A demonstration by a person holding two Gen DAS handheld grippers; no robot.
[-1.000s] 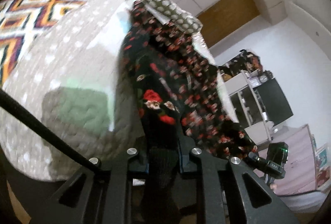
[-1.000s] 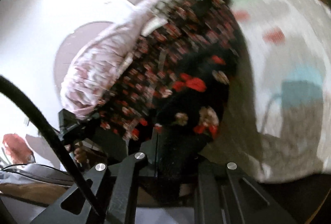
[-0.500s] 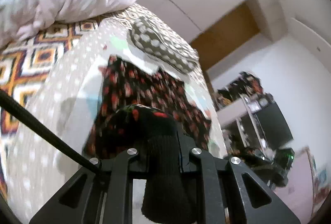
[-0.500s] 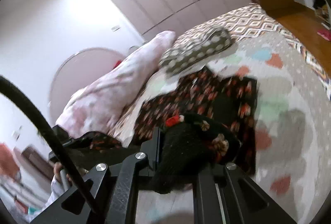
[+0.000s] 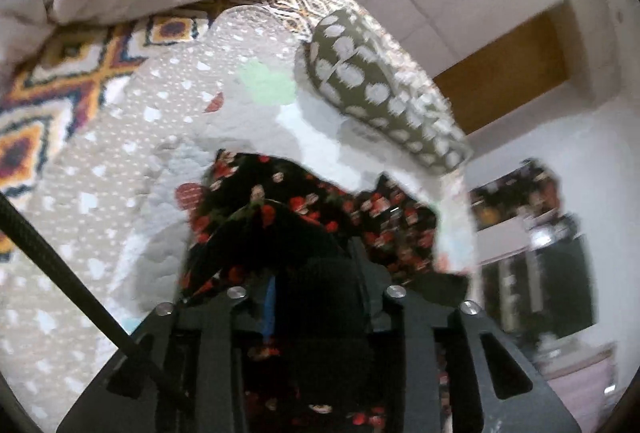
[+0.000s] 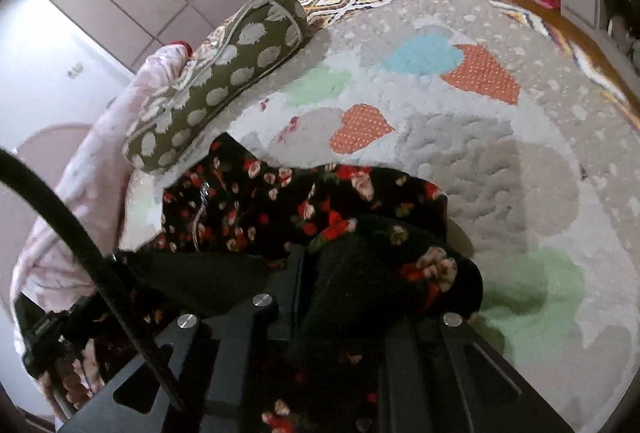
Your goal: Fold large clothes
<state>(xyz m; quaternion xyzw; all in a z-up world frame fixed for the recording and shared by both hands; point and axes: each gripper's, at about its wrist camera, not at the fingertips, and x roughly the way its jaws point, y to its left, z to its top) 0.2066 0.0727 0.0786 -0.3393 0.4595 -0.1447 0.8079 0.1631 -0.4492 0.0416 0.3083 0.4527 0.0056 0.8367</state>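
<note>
Floral garment [image 5: 280, 217] now folded onto quilt [image 5: 120, 193]; both hand-held grippers' jaws just opening.

Black garment [image 6: 256, 209] scattered with red and pink roses; olive cushion [image 6: 216, 89] in white spots; grey quilt [image 6: 500, 161] with orange, blue, green hearts.

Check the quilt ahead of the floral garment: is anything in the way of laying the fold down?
Nothing visible on the garment's own patch. The floral garment lies on the quilt, with cloth bunched between both grippers' jaws, which have just been opening. The spotted pillow sits just beyond its far edge, so a fold carried further would meet it.
</note>
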